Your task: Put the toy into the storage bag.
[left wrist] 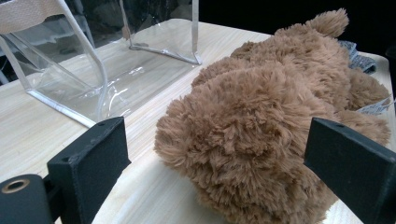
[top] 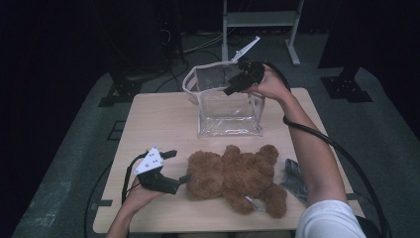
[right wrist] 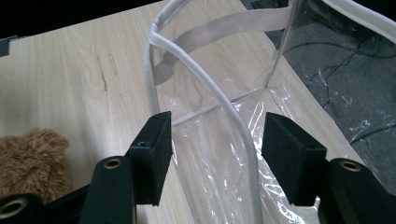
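A brown plush teddy bear (top: 235,178) lies on its side at the front of the wooden table (top: 158,119). My left gripper (top: 179,167) is open at the bear's left end, one jaw on each side of the furry head (left wrist: 261,130), and the left jaw stands apart from the fur. A clear plastic bag (top: 228,106) with a white rim and webbing handle stands upright at the table's back. My right gripper (top: 232,83) is at the bag's top right. In the right gripper view its jaws straddle the white rim (right wrist: 210,107) with a gap on both sides, open (right wrist: 217,135).
A grey cloth (top: 294,178) lies at the bear's right, near the table's right edge. Beyond the table stand a white metal frame (top: 260,20) and dark stand feet on the grey floor. A black cable trails from each gripper.
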Tool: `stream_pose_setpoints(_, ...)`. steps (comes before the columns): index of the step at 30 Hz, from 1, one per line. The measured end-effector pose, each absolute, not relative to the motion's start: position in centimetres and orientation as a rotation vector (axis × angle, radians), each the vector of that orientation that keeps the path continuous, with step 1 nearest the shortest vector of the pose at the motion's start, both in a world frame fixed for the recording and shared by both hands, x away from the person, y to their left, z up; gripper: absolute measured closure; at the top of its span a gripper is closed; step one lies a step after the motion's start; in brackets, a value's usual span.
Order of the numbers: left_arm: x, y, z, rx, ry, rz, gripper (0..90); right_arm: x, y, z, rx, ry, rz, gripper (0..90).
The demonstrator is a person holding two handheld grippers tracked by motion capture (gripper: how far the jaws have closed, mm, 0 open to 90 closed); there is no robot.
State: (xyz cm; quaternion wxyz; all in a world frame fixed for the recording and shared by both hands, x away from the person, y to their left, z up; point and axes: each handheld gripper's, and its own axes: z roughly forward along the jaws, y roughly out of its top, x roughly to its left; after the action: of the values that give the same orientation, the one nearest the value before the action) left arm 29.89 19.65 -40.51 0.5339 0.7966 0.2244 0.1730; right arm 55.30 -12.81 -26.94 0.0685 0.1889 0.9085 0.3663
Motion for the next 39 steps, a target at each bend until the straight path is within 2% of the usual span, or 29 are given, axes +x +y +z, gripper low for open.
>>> stream_pose_setpoints(11,29.8,19.4,-40.6,1.898,0.525,0.43,5.2,56.0,-12.6,-28.2,0.607,2.741,1.056,50.4)
stream_pose_setpoints(21,29.8,19.5,-40.7,1.898,0.527,0.421,5.3,55.9,-11.8,-28.8,0.655,2.786,0.924,85.4)
stream_pose_setpoints(29,29.7,19.5,-40.6,1.893,0.525,0.421,5.3,54.8,-11.8,-28.7,0.614,2.812,0.91,87.2)
stream_pose_setpoints(39,29.7,19.9,-40.5,1.875,0.536,0.426,5.3,50.9,-12.1,-28.8,0.495,2.848,0.935,87.3)
